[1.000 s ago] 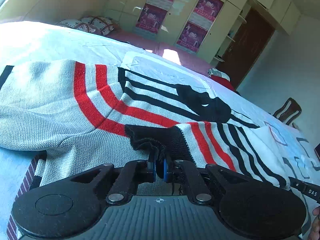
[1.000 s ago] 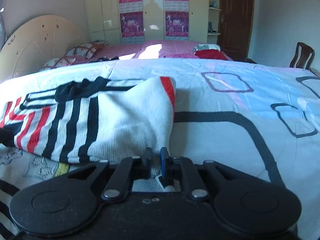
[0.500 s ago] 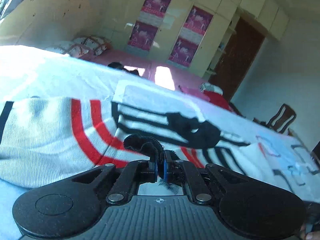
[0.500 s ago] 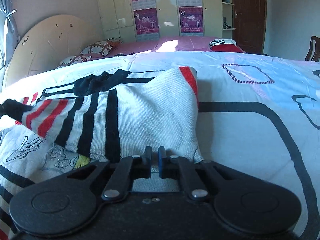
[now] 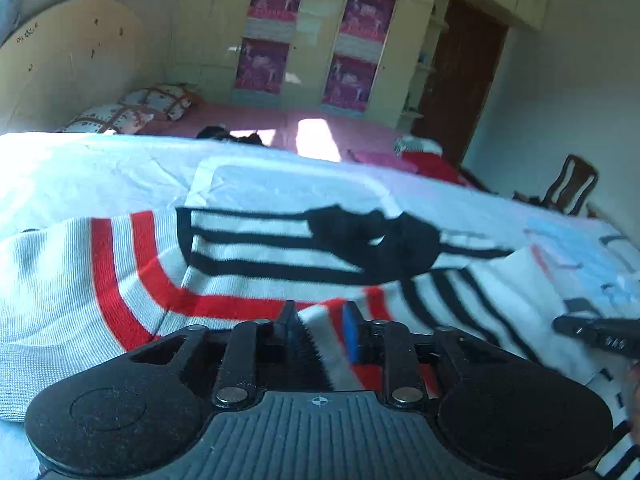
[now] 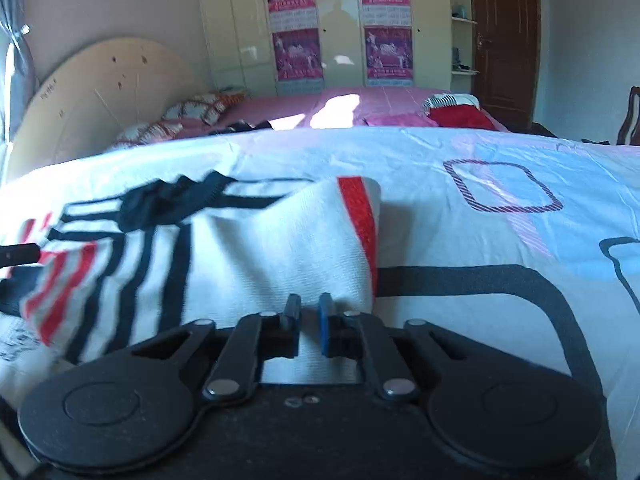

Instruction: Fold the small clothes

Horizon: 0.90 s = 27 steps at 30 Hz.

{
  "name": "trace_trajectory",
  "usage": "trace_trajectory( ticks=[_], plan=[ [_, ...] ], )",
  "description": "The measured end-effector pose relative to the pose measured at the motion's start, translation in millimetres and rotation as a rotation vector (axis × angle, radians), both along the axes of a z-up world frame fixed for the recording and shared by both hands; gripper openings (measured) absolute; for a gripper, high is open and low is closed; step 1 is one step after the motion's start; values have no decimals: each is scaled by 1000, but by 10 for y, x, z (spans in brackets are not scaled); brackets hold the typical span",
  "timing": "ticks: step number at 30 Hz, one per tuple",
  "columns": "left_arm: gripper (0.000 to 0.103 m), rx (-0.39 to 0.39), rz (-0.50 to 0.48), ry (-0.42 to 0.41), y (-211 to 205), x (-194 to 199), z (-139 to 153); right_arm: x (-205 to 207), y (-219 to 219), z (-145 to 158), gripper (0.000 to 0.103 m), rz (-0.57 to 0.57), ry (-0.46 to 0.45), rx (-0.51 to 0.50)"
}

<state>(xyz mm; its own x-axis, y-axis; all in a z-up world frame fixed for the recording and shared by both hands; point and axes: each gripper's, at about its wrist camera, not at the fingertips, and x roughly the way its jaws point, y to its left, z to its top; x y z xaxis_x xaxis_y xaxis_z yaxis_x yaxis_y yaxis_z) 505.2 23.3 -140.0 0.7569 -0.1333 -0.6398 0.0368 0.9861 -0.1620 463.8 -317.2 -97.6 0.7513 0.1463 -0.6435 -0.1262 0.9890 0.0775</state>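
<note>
A knitted sweater [image 5: 240, 240], light grey with red and black stripes, lies spread on the bed. My left gripper [image 5: 322, 330] hovers over its near edge with the jaws opening. A white and red strip of the sleeve lies between the pads, which do not press on it. My right gripper [image 6: 309, 320] is shut on the white fabric at the sweater [image 6: 260, 248] fold's near edge. The right gripper's black tip shows at the right edge of the left wrist view [image 5: 592, 336].
The bed sheet [image 6: 480, 240] is pale with dark outlined shapes and stretches to the right. Behind it are a pink bed with pillows [image 5: 132, 110] and clothes, a wardrobe with posters [image 6: 340, 32], a dark door [image 6: 504, 40] and a wooden chair [image 5: 568, 188].
The left gripper's jaws parted and the black cuff they pinched is gone from between them; striped sleeve fabric lies there now. The left view swung up and across the sweater. The right gripper stays at the white edge.
</note>
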Motion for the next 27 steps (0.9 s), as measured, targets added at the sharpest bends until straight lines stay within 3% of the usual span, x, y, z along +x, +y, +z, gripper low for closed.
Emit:
trace_trajectory(
  ticks=[1, 3, 4, 5, 8, 9, 11, 13, 14, 15, 18, 20, 21, 23, 25, 26, 27],
  plan=[
    [30, 13, 20, 36, 31, 49, -73, 62, -90, 0, 0, -33, 5, 14],
    [30, 17, 42, 20, 82, 24, -34, 166, -164, 93, 1, -46, 10, 23],
    [31, 30, 49, 13, 84, 18, -3, 186, -159, 160, 19, -47, -34, 3],
    [31, 16, 51, -4, 95, 4, 22, 218, -151, 199, 21, -41, -66, -6],
    [35, -88, 20, -21, 120, 24, 19, 494, -164, 192, 17, -15, -83, 48],
    [41, -64, 23, 5, 93, 69, -29, 596, -152, 136, 14, -6, -72, 33],
    [41, -16, 24, 7, 73, 103, -132, 835, -181, -57, 5, -56, 2, -53],
    [41, -27, 28, 4, 97, 96, -125, 882, -325, -74, 19, -99, -3, -32],
    [41, -20, 43, -5, 108, 73, -92, 877, -381, -35, 17, -105, 16, -3],
    [41, -6, 68, -34, 131, 18, -52, 831, -389, 19, 10, -108, 9, -6],
    [41, 9, 84, -3, 182, -5, -135, 590, -325, 134, 13, -60, -53, 16],
    [42, 39, 76, -18, 154, -18, -160, 561, -222, 13, 13, -19, -4, -25],
    [42, 68, 69, -12, 123, 5, -149, 554, -180, -63, 20, -21, -2, -56],
    [43, 72, 74, 12, 114, 24, -93, 530, -153, 11, 19, -52, 15, -51],
    [51, 63, 68, 5, 157, -60, 16, 401, -112, 154, 22, -56, -8, -44],
    [76, 64, 85, -15, 200, -154, 64, 293, -87, 220, 25, -45, -39, -42],
    [93, 64, 116, -47, 280, -286, 115, 171, -54, 278, 28, -31, -63, -47]
  ],
)
